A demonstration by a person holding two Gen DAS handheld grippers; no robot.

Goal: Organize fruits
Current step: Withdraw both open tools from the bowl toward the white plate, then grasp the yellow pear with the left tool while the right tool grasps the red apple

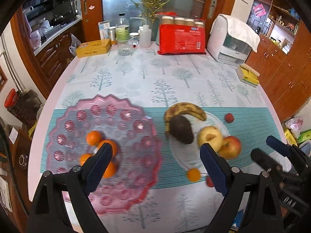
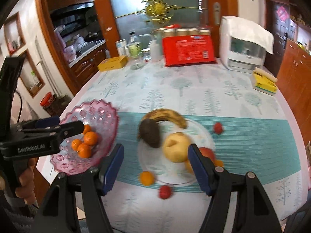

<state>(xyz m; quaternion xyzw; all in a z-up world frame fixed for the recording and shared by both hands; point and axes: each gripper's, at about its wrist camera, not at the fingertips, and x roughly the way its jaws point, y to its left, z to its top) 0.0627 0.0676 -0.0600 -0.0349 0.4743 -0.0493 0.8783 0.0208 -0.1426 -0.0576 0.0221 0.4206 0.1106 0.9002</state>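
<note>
Left gripper (image 1: 155,153) and right gripper (image 2: 155,155) both hover released, holding nothing. Pink dish (image 1: 136,190) overhangs the table's (image 1: 175,73) near edge; table centre lies open.

Left claw (image 1: 155,167), right claw (image 2: 155,167): black frames, blue pads (image 1: 212,167), silver screws, white lettering on side.

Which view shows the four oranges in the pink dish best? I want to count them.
The right wrist view: all four oranges sit in plain sight in the pink dish. In the left wrist view a finger of the left hand-held gripper partly covers the oranges.
</note>
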